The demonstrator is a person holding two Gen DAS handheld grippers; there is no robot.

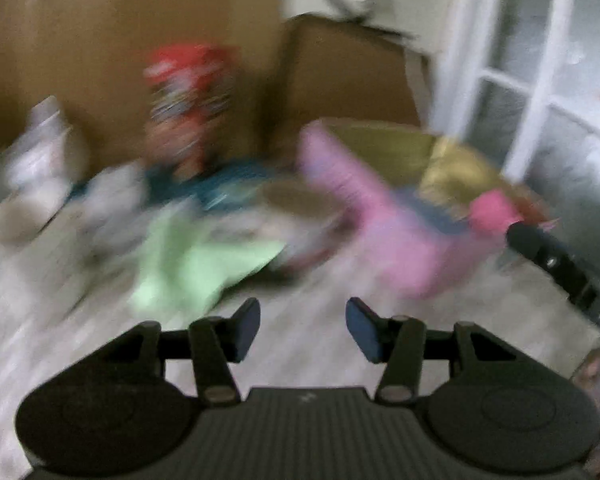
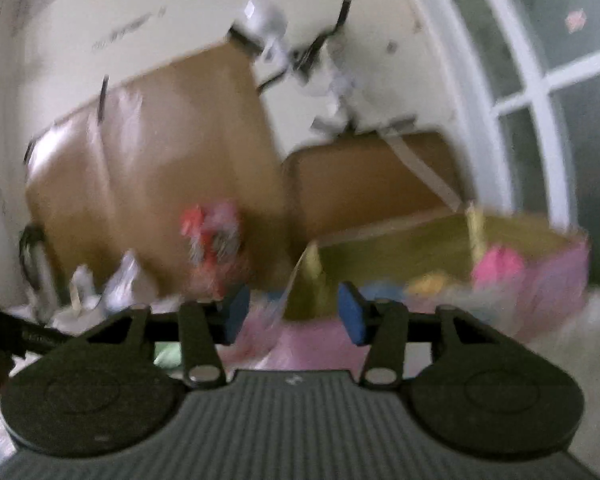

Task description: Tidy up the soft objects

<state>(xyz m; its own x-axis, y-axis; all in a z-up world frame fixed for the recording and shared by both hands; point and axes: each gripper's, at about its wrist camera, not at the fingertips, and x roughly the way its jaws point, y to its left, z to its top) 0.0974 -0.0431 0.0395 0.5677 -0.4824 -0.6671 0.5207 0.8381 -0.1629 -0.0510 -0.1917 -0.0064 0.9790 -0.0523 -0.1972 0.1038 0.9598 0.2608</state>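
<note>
Nearest me: left gripper (image 1: 303, 330) spread, empty, over pale floor; right gripper (image 2: 288, 314) spread, empty. Beyond: green cloth (image 1: 192, 264) loose on floor, pink box (image 1: 400, 216) near. Frames blurred; advise I steady before pinching cloth's edge.

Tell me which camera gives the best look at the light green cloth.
The left wrist view: the light green cloth lies spread on the surface ahead of the open left gripper, though blurred. The right wrist view shows only a green sliver behind the right gripper.
</note>
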